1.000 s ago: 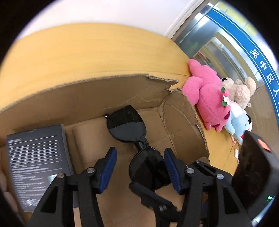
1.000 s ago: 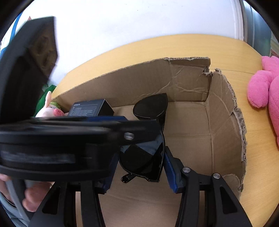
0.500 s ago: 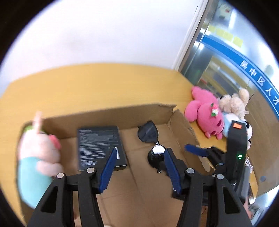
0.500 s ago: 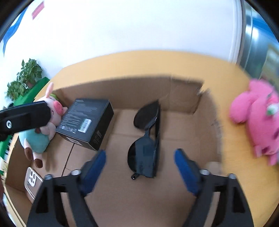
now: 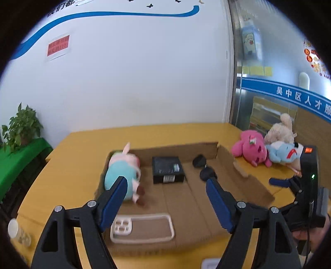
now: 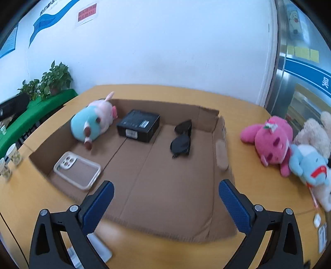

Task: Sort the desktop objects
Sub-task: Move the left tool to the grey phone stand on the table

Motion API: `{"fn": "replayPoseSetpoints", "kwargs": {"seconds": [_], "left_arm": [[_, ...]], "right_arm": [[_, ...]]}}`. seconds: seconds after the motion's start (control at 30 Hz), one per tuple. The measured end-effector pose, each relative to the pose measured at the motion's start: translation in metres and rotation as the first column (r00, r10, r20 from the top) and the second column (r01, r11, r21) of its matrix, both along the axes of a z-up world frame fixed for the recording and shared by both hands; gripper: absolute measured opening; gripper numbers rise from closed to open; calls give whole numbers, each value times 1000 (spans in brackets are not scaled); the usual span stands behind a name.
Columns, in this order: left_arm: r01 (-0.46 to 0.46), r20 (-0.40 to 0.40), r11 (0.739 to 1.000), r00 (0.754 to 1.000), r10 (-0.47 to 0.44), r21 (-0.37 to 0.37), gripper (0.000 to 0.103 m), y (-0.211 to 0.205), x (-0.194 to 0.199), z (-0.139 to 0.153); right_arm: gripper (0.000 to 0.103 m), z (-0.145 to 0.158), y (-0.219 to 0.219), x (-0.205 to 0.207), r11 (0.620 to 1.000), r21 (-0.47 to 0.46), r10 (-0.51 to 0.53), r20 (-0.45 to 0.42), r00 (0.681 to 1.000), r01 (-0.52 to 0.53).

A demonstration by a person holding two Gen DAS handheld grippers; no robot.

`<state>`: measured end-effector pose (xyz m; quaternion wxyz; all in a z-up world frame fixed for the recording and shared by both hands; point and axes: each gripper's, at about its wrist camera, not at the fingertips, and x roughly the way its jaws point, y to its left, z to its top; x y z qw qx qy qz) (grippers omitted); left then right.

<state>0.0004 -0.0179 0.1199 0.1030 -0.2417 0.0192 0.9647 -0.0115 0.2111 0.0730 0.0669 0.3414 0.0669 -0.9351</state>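
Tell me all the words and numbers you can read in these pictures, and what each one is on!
"吴中区人才服": white characters on the blue band across the glass wall; it runs on out of view.
Red wall notice: too blurred to read.
Black box: white label and barcode, too small to read.
Dark writing above the blue wave on the wall: cut off, unreadable.
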Motion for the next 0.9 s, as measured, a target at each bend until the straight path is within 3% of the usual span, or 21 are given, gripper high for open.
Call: {"fn": "replayPoseSetpoints", "kwargs": {"seconds": [0.13, 0.27, 0.47, 0.63, 0.77, 0.9], "left_arm": [[-38, 30, 999, 999, 39, -19, 79, -6, 27, -19], [-46, 50, 999, 998, 45, 19, 79, -4, 43, -32], [-20, 121, 997, 993, 11, 69, 79, -1, 43, -48], [26, 153, 998, 988, -35, 61, 79, 8, 47, -58], [40, 213, 996, 975, -55, 75, 79, 12, 51, -73], [56, 313, 993, 946, -88, 108, 79, 15, 62, -97]], "right_arm": [[103, -7, -7, 25, 1000, 18, 8, -27, 1000, -7], [103, -7, -10, 39, 1000, 29, 12, -37, 999, -11], [103, -10, -12, 43, 1000, 19, 24, -31, 999, -24], [103, -20, -9, 40, 999, 0, 33, -4, 999, -33], [103, -31, -2, 44, 986, -104, 134, -4, 991, -134], [102, -58, -1, 49, 955, -106, 286, 72, 956, -278]]}}
